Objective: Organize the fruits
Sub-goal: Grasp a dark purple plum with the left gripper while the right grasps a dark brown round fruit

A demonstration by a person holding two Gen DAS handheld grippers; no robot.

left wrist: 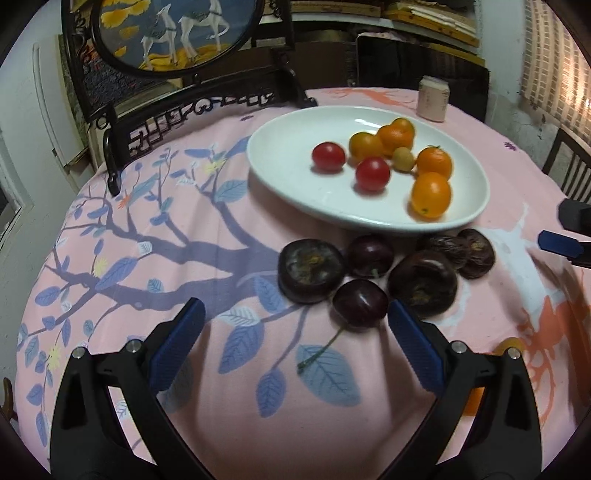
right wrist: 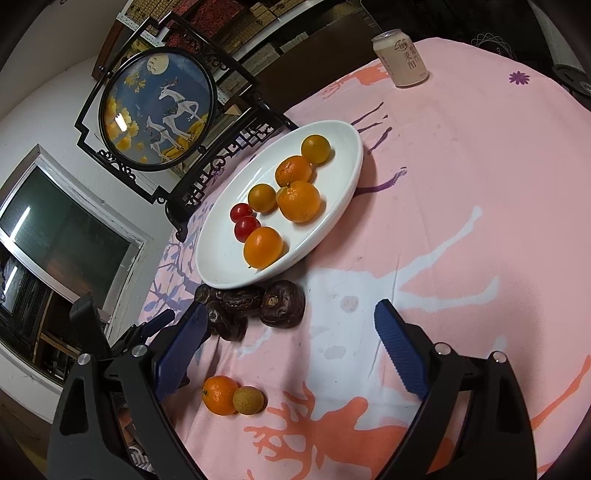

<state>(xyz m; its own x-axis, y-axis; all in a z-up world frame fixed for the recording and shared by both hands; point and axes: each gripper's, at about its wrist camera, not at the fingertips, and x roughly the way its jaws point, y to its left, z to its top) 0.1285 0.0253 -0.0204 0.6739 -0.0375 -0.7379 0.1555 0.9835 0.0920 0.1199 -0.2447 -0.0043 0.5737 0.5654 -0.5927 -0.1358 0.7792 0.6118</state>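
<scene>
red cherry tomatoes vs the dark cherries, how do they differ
The red cherry tomatoes lie on the white plate; the dark cherries lie on the pink tablecloth in front of it. The tomatoes are bright red, the cherries almost black. The nearest cherry keeps a stem; no stem shows on the tomatoes. Both are small, round and glossy.

Both hand-held grippers wide open

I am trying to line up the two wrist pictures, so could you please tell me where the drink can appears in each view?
Left wrist view: the drink can stands at the upper right, on the tablecloth just beyond the white plate's far rim.
Right wrist view: the drink can stands at the top, right of centre, well beyond the white plate.
Shared landmark: the round deer screen in its black frame, behind the plate.
</scene>
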